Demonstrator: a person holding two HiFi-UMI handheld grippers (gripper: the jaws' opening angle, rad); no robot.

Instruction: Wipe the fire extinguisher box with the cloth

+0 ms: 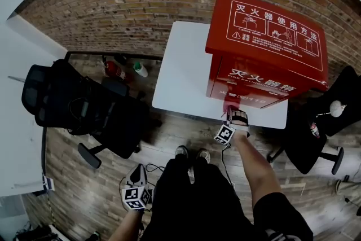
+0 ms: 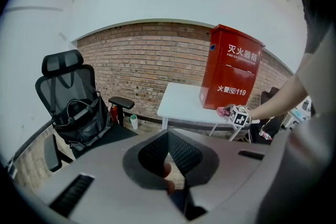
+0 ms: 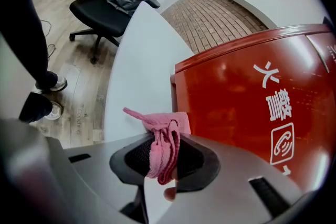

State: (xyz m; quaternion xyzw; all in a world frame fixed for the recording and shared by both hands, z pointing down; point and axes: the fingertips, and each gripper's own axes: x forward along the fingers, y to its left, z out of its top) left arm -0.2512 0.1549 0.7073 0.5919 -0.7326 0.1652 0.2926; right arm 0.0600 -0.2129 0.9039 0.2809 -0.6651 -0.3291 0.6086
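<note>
The tall red metal fire extinguisher box (image 1: 265,48) stands at the far right end of the white rectangular surface (image 1: 180,76), backed against the red brick wall (image 1: 135,3). The person's right gripper (image 3: 164,155) is reached out to the bottom of the box's front face, near its left corner. It is clamped on a bunched pink cloth (image 3: 161,139), which fills the gap between the jaws and spills out ahead of them. The cloth's far edge lies right up against the red panel, just above the surface.

The left gripper (image 2: 169,157) hangs low beside the person's leg, well away from the box and over the wooden plank floor (image 1: 186,132). Its jaws are pressed together with nothing between them.

Off to the left, a black mesh office chair (image 1: 84,107) with a black bag on its seat sits clear of the surface
</note>
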